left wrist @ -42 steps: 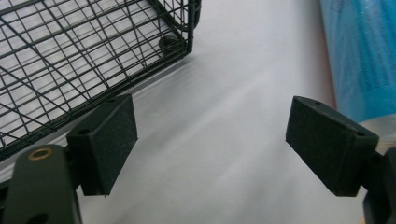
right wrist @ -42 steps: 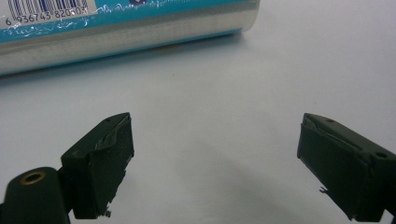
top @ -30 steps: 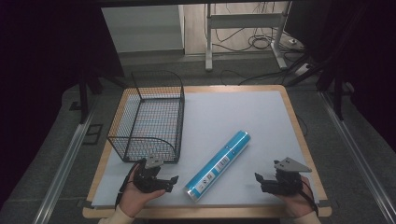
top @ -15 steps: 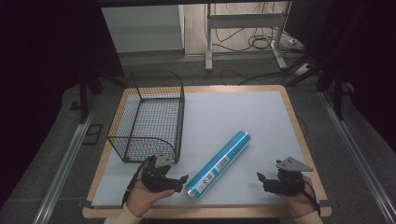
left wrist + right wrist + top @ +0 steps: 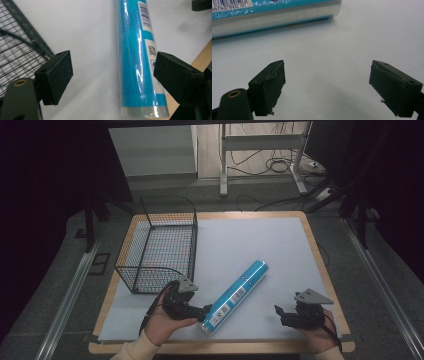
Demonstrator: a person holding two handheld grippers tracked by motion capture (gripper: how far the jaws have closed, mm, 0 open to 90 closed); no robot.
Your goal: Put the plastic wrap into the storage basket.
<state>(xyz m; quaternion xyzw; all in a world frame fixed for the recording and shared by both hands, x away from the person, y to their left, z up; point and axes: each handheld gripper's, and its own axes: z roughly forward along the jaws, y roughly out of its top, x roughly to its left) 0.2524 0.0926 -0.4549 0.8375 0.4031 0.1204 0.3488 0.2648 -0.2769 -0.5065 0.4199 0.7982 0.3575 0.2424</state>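
On the mat: I see the blue tube (image 5: 236,296) lying diagonally beside the wire basket (image 5: 159,245).
Left gripper (image 5: 202,312): wide apart, straddling the tube's near end, not touching.
Right gripper (image 5: 278,312): wide, right of the tube, holding nothing.

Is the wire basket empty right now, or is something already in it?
Empty. In the high view the wire basket shows only bare mesh inside, and the blue tube lies flat on the table outside it.
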